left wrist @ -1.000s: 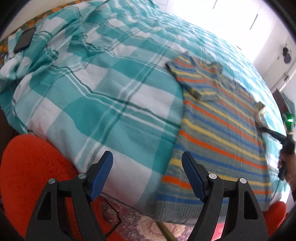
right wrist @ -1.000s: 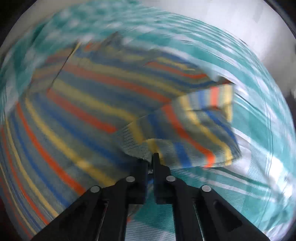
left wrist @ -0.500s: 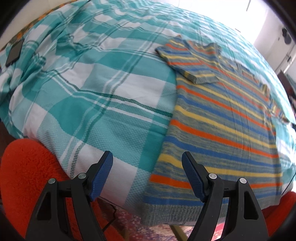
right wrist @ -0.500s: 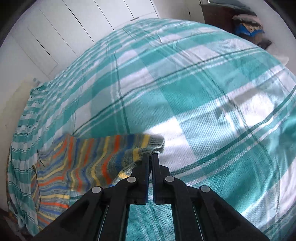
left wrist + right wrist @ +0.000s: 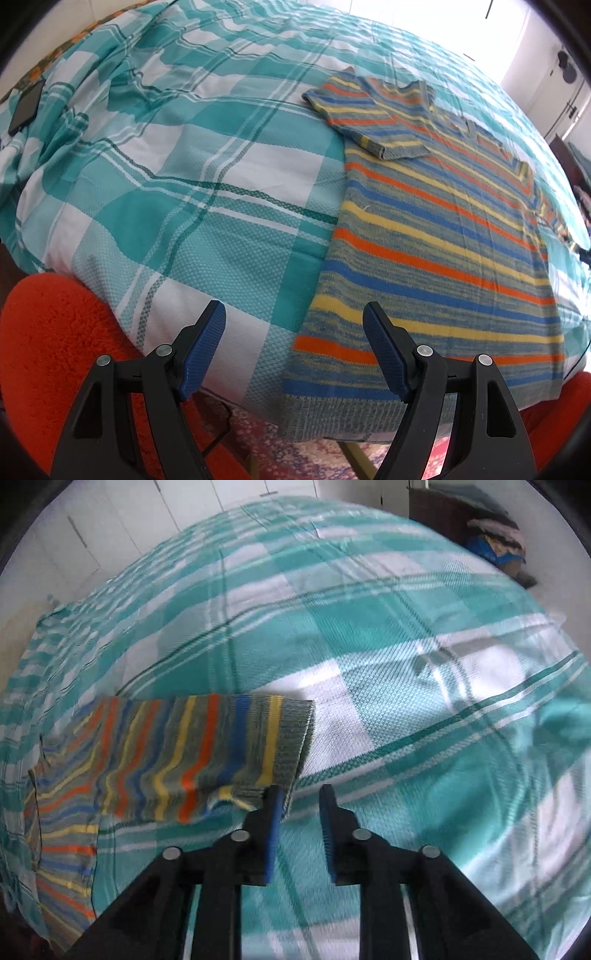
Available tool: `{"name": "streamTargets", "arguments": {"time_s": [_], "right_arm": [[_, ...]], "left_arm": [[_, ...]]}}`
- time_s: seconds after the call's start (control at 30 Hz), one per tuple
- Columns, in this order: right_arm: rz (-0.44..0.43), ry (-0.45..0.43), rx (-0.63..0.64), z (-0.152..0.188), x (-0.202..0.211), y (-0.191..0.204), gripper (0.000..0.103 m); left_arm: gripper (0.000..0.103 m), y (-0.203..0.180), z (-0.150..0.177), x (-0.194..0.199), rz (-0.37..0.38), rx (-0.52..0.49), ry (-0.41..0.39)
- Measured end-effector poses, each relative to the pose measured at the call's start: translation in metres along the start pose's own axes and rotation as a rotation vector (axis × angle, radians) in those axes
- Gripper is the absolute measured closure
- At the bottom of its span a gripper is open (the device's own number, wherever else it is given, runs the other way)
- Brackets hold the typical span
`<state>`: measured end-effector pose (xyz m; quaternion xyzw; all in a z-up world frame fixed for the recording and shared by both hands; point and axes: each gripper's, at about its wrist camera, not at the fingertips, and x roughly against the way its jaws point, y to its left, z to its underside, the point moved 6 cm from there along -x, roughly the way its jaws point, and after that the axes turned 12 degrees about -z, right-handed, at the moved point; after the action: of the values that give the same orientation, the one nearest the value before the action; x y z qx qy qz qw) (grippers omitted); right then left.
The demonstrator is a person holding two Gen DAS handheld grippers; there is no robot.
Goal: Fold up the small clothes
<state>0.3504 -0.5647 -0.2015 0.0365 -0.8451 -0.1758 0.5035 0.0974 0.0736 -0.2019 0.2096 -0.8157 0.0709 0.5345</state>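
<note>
Striped sweater (image 5: 436, 236) flat at bed (image 5: 207, 192) edge — left gripper (image 5: 293, 350) wide, right gripper (image 5: 301, 827) narrowly open, holding nothing.

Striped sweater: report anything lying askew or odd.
The striped sweater lies mostly flat, but its hem hangs over the bed's edge, and its left sleeve angles outward.

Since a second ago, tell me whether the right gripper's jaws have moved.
Yes. The right gripper, earlier clamped shut on the striped sleeve, has opened; the cuff now lies beside its left finger on the checked bedspread.
</note>
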Motion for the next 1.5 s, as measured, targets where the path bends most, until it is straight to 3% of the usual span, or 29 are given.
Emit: {"name": "streamTargets", "arguments": {"time_s": [0.07, 0.13, 0.2, 0.23, 0.27, 0.3, 0.33, 0.37, 0.43, 0.47, 0.63, 0.73, 0.9, 1.1, 1.13, 1.17, 1.27, 1.37, 1.4, 1.5], "right_arm": [[-0.043, -0.039, 0.008, 0.014, 0.021, 0.021, 0.079], [-0.250, -0.007, 0.015, 0.040, 0.025, 0.067, 0.078], [-0.452, 0.092, 0.018, 0.072, 0.011, 0.115, 0.073], [-0.547, 0.154, 0.003, 0.090, -0.001, 0.140, 0.063], [-0.601, 0.194, -0.010, 0.102, -0.011, 0.157, 0.036], [-0.646, 0.229, -0.015, 0.115, -0.022, 0.174, 0.028], [-0.661, 0.253, -0.008, 0.125, -0.033, 0.187, 0.029], [-0.647, 0.273, 0.008, 0.131, -0.044, 0.195, 0.038], [-0.616, 0.301, 0.026, 0.138, -0.062, 0.201, 0.090], [-0.593, 0.319, 0.027, 0.138, -0.068, 0.200, 0.099], [-0.367, 0.247, 0.153, 0.124, -0.044, 0.174, 0.099], [-0.326, 0.273, 0.227, 0.130, -0.055, 0.184, 0.098], [-0.385, 0.259, 0.197, 0.132, -0.039, 0.180, 0.060], [-0.517, 0.443, 0.186, 0.189, -0.011, 0.180, 0.064], [-0.515, 0.471, 0.201, 0.202, -0.012, 0.179, 0.072], [-0.494, 0.480, 0.228, 0.209, -0.013, 0.179, 0.099], [-0.469, 0.457, 0.234, 0.213, -0.008, 0.173, 0.098], [-0.378, 0.404, 0.285, 0.211, -0.002, 0.170, 0.098], [-0.348, 0.383, 0.305, 0.213, 0.001, 0.171, 0.092], [-0.293, 0.323, 0.317, 0.211, 0.014, 0.170, 0.061]], "left_arm": [[0.025, 0.001, 0.000, -0.001, 0.012, 0.009, 0.002], [0.025, 0.001, 0.000, -0.003, 0.019, 0.010, 0.008], [0.025, -0.001, 0.000, -0.004, 0.023, 0.009, 0.009], [0.025, -0.001, -0.001, -0.002, 0.025, 0.007, 0.004], [0.025, 0.000, -0.001, -0.001, 0.026, 0.006, -0.002], [0.025, 0.001, 0.000, 0.001, 0.027, 0.006, -0.005], [0.025, 0.003, 0.000, 0.002, 0.028, 0.009, -0.009], [0.025, 0.005, 0.001, 0.003, 0.030, 0.014, -0.009], [0.025, 0.011, 0.002, 0.002, 0.040, 0.039, 0.001], [0.025, 0.014, 0.001, 0.002, 0.042, 0.050, 0.004], [0.025, 0.021, 0.001, -0.003, 0.071, 0.101, 0.025], [0.025, 0.010, -0.001, -0.007, 0.057, 0.055, 0.025], [0.025, 0.002, 0.002, 0.003, 0.042, -0.023, -0.025], [0.025, -0.007, 0.001, -0.003, 0.054, -0.046, -0.010], [0.025, -0.010, 0.002, -0.004, 0.052, -0.058, -0.008], [0.025, -0.013, 0.002, -0.006, 0.045, -0.078, -0.006], [0.025, -0.016, 0.009, -0.006, 0.012, -0.119, -0.005], [0.025, -0.014, 0.010, -0.007, 0.009, -0.118, 0.002], [0.025, -0.013, 0.010, -0.007, 0.007, -0.115, 0.004], [0.025, -0.009, 0.009, -0.004, -0.003, -0.112, 0.014]]}}
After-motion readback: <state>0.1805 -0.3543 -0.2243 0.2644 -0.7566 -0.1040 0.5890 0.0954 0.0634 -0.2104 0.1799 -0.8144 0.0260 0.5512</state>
